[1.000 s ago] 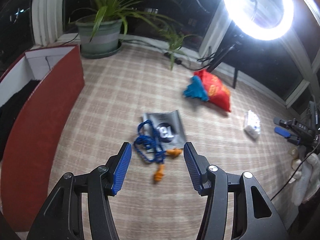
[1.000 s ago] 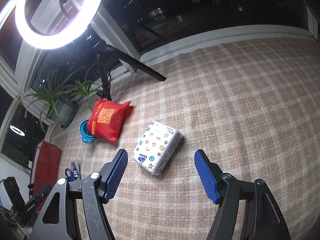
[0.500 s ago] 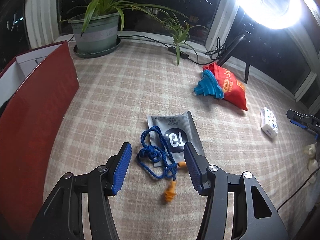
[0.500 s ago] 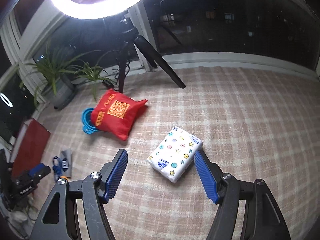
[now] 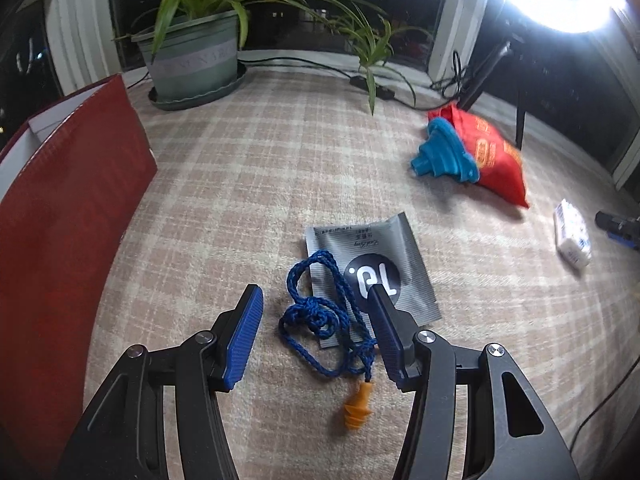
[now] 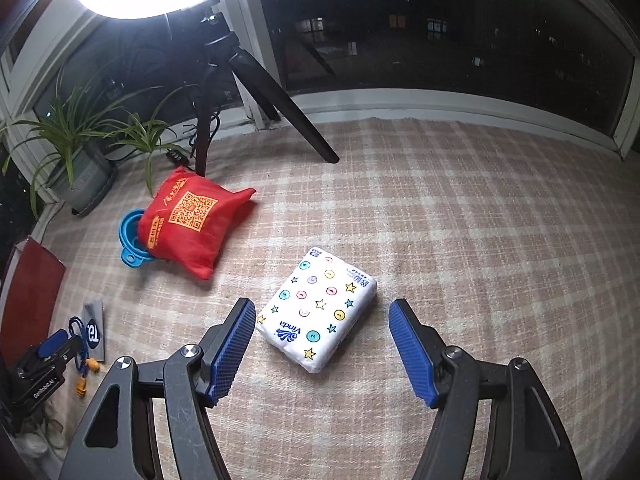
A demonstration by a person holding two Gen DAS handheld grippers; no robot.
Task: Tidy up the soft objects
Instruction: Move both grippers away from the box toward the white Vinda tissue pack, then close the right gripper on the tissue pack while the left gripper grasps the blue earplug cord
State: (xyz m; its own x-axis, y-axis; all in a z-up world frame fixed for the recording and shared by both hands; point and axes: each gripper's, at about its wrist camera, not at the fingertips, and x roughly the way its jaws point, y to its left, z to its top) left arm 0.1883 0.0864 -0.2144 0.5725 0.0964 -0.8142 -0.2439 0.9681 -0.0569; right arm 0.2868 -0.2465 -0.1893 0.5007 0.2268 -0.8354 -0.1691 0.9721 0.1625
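My left gripper (image 5: 316, 330) is open, low over a blue cord (image 5: 320, 316) with orange earplugs (image 5: 358, 406); the cord lies between its fingers, partly on a grey sachet (image 5: 370, 262). My right gripper (image 6: 322, 344) is open, its fingers on either side of a white tissue pack (image 6: 318, 314) with coloured dots and stars. A red fabric bag (image 6: 190, 220) lies on a blue collapsible funnel (image 6: 130, 240). The left gripper (image 6: 52, 350), cord (image 6: 76, 326) and sachet (image 6: 94, 330) also show at the lower left of the right wrist view.
A red open box (image 5: 64, 216) stands at the left. A potted plant (image 5: 194, 60) and a smaller plant (image 5: 370, 48) are at the back. A ring light on a tripod (image 6: 224, 64) stands behind the red bag. Everything lies on a checked cloth (image 6: 460, 220).
Both grippers have moved forward and down: the left now straddles the blue cord, the right now flanks the tissue pack. Nothing has been grasped.
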